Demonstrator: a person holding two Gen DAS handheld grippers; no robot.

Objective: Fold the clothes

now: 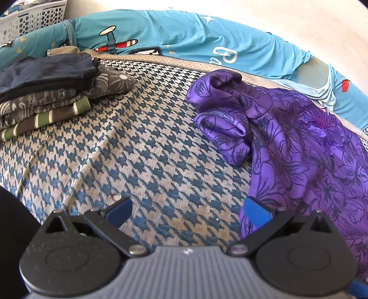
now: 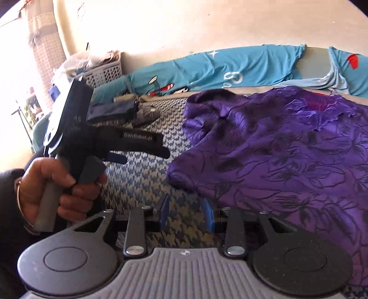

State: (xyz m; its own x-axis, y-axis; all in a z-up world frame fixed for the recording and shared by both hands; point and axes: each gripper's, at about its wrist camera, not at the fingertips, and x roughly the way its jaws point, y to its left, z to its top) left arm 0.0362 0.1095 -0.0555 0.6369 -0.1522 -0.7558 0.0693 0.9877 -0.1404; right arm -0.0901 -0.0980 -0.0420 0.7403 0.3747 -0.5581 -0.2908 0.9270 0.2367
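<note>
A purple floral garment point(image 1: 299, 147) lies crumpled on the right of a blue-and-cream houndstooth mat point(image 1: 142, 147), its sleeve bunched toward the middle. My left gripper point(image 1: 187, 211) hovers open over the mat, holding nothing, its right fingertip at the garment's near edge. In the right wrist view the same garment point(image 2: 287, 147) spreads across the right half. My right gripper point(image 2: 186, 212) stands open with a narrow gap. Only mat shows between its blue pads point(image 2: 163, 215), and the garment's hem lies just beyond the right pad. A hand point(image 2: 57, 184) holds the left gripper point(image 2: 147, 153) at the left.
A stack of folded clothes point(image 1: 46, 96), dark blue on top and striped below, sits at the mat's far left. A teal printed bedsheet point(image 1: 184, 39) runs along the back. A white perforated basket point(image 1: 32, 16) stands at the far left corner, by a pale wall.
</note>
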